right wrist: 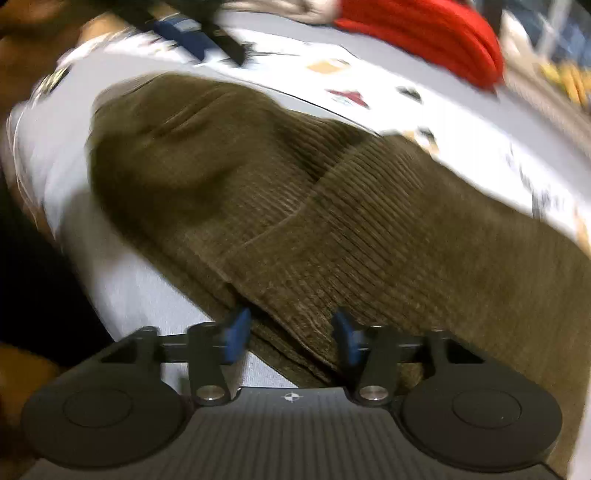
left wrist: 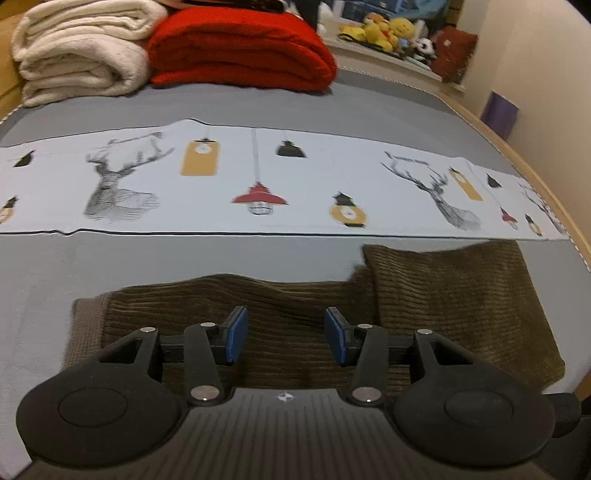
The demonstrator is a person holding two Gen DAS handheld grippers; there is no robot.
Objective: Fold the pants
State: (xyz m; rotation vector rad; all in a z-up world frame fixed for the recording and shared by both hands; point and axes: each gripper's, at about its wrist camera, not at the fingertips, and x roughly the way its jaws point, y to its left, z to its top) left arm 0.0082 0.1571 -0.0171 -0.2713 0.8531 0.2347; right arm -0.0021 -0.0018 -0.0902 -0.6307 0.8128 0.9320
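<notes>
Olive-brown corduroy pants lie folded on the grey bed sheet, one layer lapped over another. My left gripper hovers over the near left part of them, its blue pads apart with nothing pinched. In the right wrist view the pants fill the middle, blurred. My right gripper stands open at their near edge; the folded edge runs between the blue pads, which do not press on it. A blurred dark and blue shape at the top left there looks like the left gripper.
A pale cloth strip printed with deer heads and lamps runs across the bed behind the pants. Folded white and red blankets sit at the far end. The bed's wooden edge and a wall lie to the right, with plush toys beyond.
</notes>
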